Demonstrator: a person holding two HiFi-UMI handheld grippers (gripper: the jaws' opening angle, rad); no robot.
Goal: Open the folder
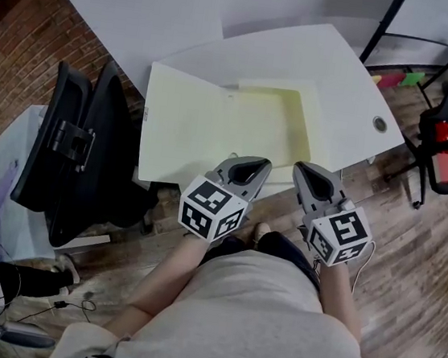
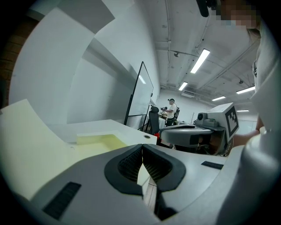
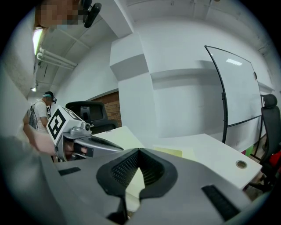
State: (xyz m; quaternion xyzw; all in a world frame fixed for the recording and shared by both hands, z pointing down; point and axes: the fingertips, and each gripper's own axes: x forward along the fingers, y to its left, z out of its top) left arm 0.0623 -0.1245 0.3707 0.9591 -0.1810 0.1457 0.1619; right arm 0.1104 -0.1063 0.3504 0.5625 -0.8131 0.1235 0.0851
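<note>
A pale yellow folder (image 1: 214, 128) lies spread open and flat on the white table (image 1: 341, 83), its left leaf reaching the table's left edge. My left gripper (image 1: 255, 163) hovers at the folder's near edge, jaws shut with nothing between them. My right gripper (image 1: 305, 169) hangs beside it at the folder's near right corner, also shut and empty. In the left gripper view the pads (image 2: 131, 165) meet over the open folder (image 2: 103, 143). The right gripper view shows closed pads (image 3: 151, 169), the folder (image 3: 169, 152) beyond, and the left gripper (image 3: 83, 143) alongside.
Black office chairs (image 1: 82, 149) stand against the table's left side. Another chair with a red part (image 1: 446, 153) stands at the right on the wooden floor. A cable hole (image 1: 380, 124) sits near the table's right edge. A whiteboard (image 2: 140, 96) stands behind the table.
</note>
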